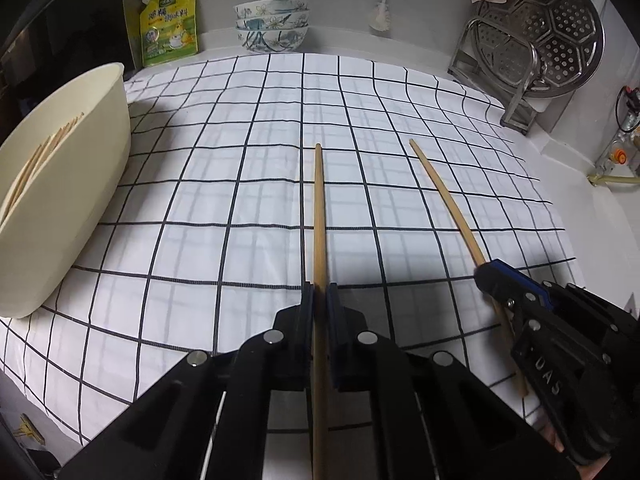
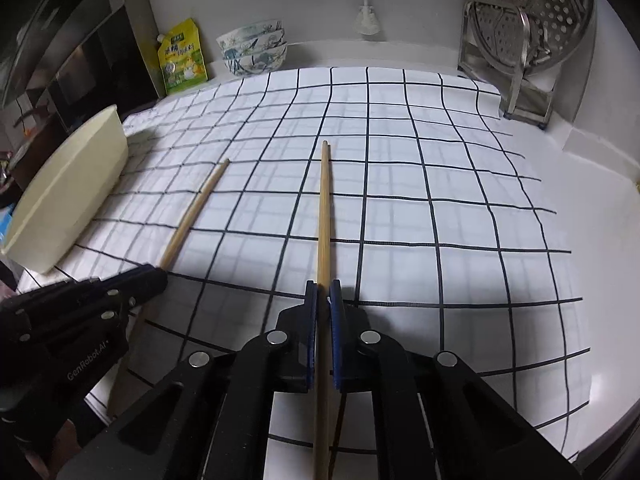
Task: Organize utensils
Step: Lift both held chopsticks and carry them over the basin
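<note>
My left gripper (image 1: 320, 292) is shut on a wooden chopstick (image 1: 319, 208) that points forward above the checked cloth (image 1: 224, 184). My right gripper (image 2: 323, 290) is shut on a second wooden chopstick (image 2: 325, 208), also pointing forward. In the left wrist view the right gripper (image 1: 486, 276) and its chopstick (image 1: 444, 196) show at the right. In the right wrist view the left gripper (image 2: 154, 276) and its chopstick (image 2: 196, 208) show at the left. A cream oval tub (image 1: 92, 168) on the left holds several chopsticks (image 1: 40, 160); it also shows in the right wrist view (image 2: 72, 188).
Stacked patterned bowls (image 1: 272, 24) and a yellow-green pouch (image 1: 170, 26) stand at the back by the wall. A steel rack with a perforated steamer plate (image 1: 544, 28) stands at the back right. A dark appliance (image 2: 60, 60) is at the far left.
</note>
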A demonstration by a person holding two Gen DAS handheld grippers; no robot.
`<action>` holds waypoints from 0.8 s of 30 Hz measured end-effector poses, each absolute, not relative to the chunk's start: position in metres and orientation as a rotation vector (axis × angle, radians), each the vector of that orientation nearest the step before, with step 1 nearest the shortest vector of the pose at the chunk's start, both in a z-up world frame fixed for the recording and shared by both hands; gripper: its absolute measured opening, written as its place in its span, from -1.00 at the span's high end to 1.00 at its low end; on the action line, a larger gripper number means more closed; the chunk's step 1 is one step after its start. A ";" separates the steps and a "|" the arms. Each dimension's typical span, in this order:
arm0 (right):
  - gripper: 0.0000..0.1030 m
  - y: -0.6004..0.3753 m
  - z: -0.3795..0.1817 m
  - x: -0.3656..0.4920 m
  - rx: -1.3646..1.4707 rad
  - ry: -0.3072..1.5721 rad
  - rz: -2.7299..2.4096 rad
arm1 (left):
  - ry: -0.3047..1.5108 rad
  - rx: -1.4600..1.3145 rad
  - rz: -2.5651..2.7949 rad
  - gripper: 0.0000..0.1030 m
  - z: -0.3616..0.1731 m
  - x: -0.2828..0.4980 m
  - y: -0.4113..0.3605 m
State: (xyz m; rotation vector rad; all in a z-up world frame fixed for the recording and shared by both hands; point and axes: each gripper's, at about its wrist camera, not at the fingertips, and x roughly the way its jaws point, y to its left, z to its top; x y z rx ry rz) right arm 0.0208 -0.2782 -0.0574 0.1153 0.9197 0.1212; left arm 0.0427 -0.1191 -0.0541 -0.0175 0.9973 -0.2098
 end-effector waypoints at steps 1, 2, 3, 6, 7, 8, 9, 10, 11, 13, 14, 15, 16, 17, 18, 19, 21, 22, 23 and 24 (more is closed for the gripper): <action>0.88 -0.278 -0.055 0.020 0.134 0.913 0.129 | 0.997 -0.025 -0.218 0.86 -0.052 0.042 -0.116; 0.88 -0.279 -0.052 0.019 0.153 0.904 0.136 | 0.992 -0.030 -0.223 0.86 -0.049 0.041 -0.113; 0.88 -0.279 -0.048 0.019 0.174 0.895 0.145 | 0.984 -0.034 -0.228 0.86 -0.044 0.040 -0.110; 0.88 -0.272 -0.036 0.018 0.216 0.873 0.174 | 0.943 -0.039 -0.234 0.86 -0.023 0.037 -0.096; 0.88 -0.267 -0.031 0.017 0.233 0.862 0.189 | 0.919 -0.042 -0.233 0.86 -0.013 0.036 -0.090; 0.88 -0.262 -0.025 0.017 0.256 0.849 0.207 | 0.900 -0.045 -0.232 0.86 -0.005 0.035 -0.084; 0.88 -0.257 -0.021 0.018 0.268 0.840 0.222 | 0.873 -0.050 -0.232 0.86 0.006 0.034 -0.076; 0.88 -0.249 -0.014 0.020 0.273 0.829 0.239 | 0.850 -0.054 -0.228 0.86 0.016 0.034 -0.067; 0.88 -0.238 -0.005 0.022 0.269 0.815 0.256 | 0.830 -0.058 -0.224 0.86 0.026 0.034 -0.058; 0.88 -0.212 0.012 0.028 0.254 0.787 0.301 | 0.791 -0.067 -0.210 0.86 0.044 0.033 -0.036; 0.88 -0.202 0.018 0.030 0.250 0.778 0.317 | 0.778 -0.070 -0.202 0.86 0.051 0.034 -0.024; 0.88 -0.188 0.026 0.035 0.245 0.766 0.342 | 0.766 -0.072 -0.192 0.86 0.059 0.035 -0.010; 0.88 -0.174 0.032 0.040 0.242 0.758 0.364 | 0.758 -0.071 -0.178 0.86 0.064 0.036 0.004; 0.88 -0.161 0.038 0.046 0.237 0.754 0.383 | 0.751 -0.069 -0.157 0.86 0.068 0.039 0.018; 0.88 -0.147 0.042 0.052 0.230 0.753 0.403 | 0.745 -0.067 -0.138 0.86 0.072 0.041 0.029; 0.88 -0.128 0.047 0.059 0.217 0.753 0.431 | 0.738 -0.067 -0.118 0.86 0.075 0.043 0.042; 0.88 -0.093 0.053 0.072 0.190 0.756 0.478 | 0.727 -0.068 -0.068 0.86 0.079 0.049 0.070; 0.88 -0.080 0.054 0.077 0.179 0.759 0.496 | 0.726 -0.072 -0.046 0.86 0.079 0.052 0.083; 0.88 -0.065 0.054 0.083 0.169 0.767 0.515 | 0.729 -0.076 -0.028 0.86 0.078 0.055 0.095; 0.88 -0.051 0.053 0.087 0.160 0.777 0.531 | 0.730 -0.082 -0.011 0.86 0.076 0.059 0.107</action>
